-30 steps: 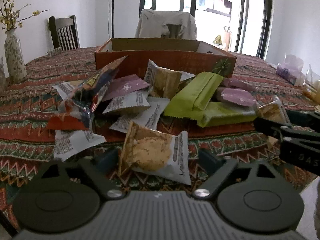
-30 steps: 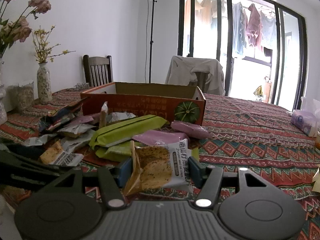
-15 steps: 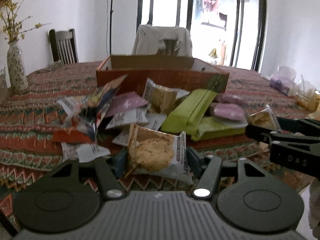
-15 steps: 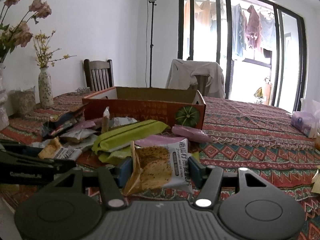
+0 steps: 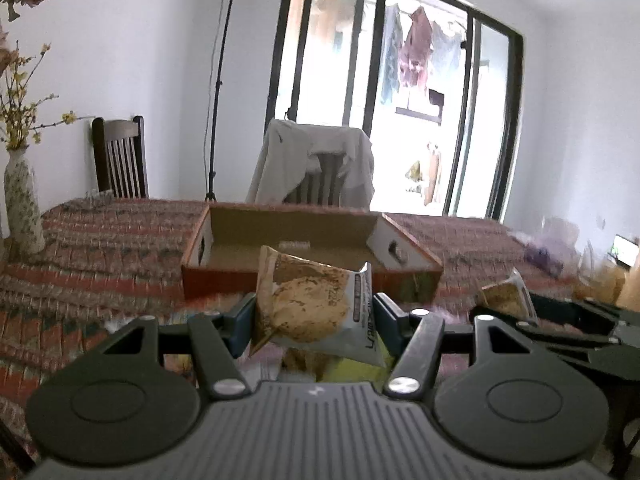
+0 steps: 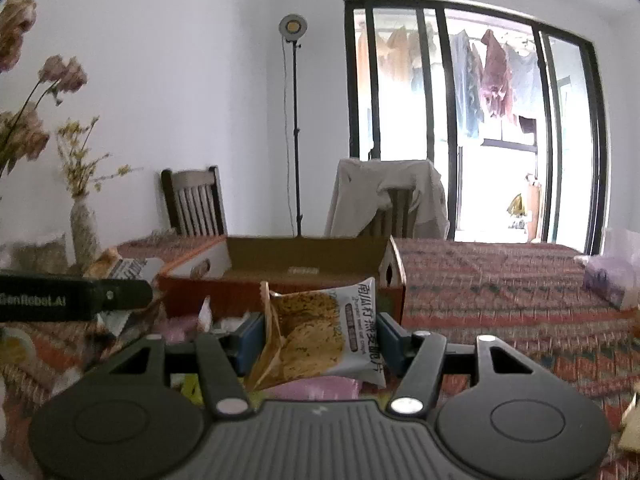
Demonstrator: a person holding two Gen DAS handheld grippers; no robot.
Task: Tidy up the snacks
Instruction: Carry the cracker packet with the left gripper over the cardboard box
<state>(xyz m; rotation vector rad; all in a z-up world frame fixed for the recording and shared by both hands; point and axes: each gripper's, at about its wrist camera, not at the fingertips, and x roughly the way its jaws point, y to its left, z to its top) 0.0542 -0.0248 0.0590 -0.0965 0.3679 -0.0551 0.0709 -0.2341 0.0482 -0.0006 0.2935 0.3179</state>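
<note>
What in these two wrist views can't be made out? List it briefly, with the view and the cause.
- Snack pile: in the left wrist view, mostly hidden behind the left gripper and its cookie packet.
- Front floor of the cardboard box: both views, hidden by its near wall.
- Small pale item inside the box: too small to identify.
- Purple bag at the right edge: blurred.
- Right gripper and its oat crisp packet cover the snacks below.

The left gripper (image 5: 314,314) is pointing slightly downward, its two fingers pinching a snack packet (image 5: 316,308) between them. At its three o'clock, the right gripper (image 6: 320,338) is angling the same way, its fingers clamping a second packet (image 6: 326,336).
</note>
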